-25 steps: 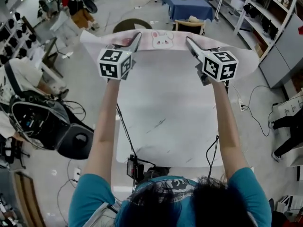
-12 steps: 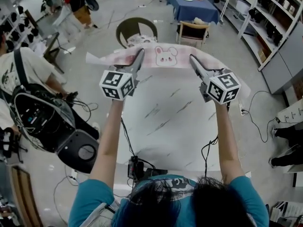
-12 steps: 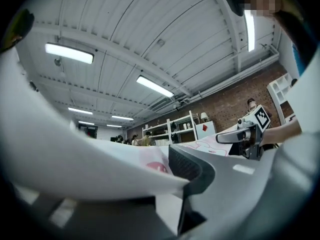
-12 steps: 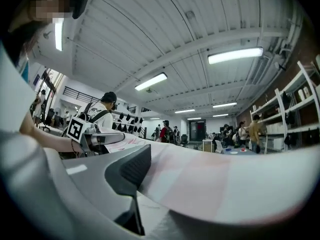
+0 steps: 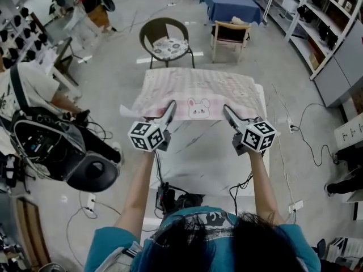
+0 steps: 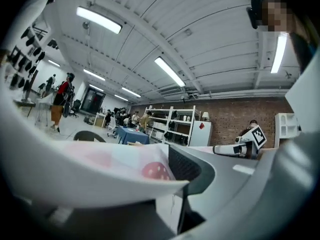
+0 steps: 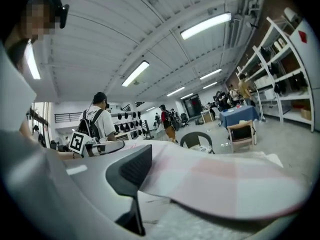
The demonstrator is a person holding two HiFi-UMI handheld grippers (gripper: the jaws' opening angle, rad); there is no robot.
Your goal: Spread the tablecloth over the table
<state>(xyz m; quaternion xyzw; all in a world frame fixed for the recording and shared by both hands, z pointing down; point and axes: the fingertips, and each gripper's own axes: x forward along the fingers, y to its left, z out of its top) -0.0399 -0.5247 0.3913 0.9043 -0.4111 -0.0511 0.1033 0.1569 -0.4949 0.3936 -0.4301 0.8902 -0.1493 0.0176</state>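
Note:
A pink checked tablecloth point(image 5: 198, 86) with a bunny print lies over the far half of the white marble table point(image 5: 198, 154). Its near edge is lifted off the top. My left gripper point(image 5: 171, 103) is shut on that edge left of the bunny. My right gripper point(image 5: 225, 107) grips the edge right of the bunny, and its jaws have just been closing with the cloth between them. In the left gripper view the tablecloth point(image 6: 100, 166) runs into the left gripper point(image 6: 172, 181), with the right gripper point(image 6: 240, 148) beyond. In the right gripper view the tablecloth point(image 7: 215, 176) runs out from the right gripper point(image 7: 150, 179).
Beyond the table stand a round dark chair point(image 5: 167, 38) and a wooden chair point(image 5: 229, 33), with a blue-covered table point(image 5: 229, 4) further back. A seated person with a backpack point(image 5: 34, 129) is at the left. Shelves point(image 5: 329, 21) line the right. Cables point(image 5: 300, 135) trail on the floor.
Both grippers have come down and toward me with the tablecloth. It hung in the air before; now its far part lies on the table and the chairs beyond show.

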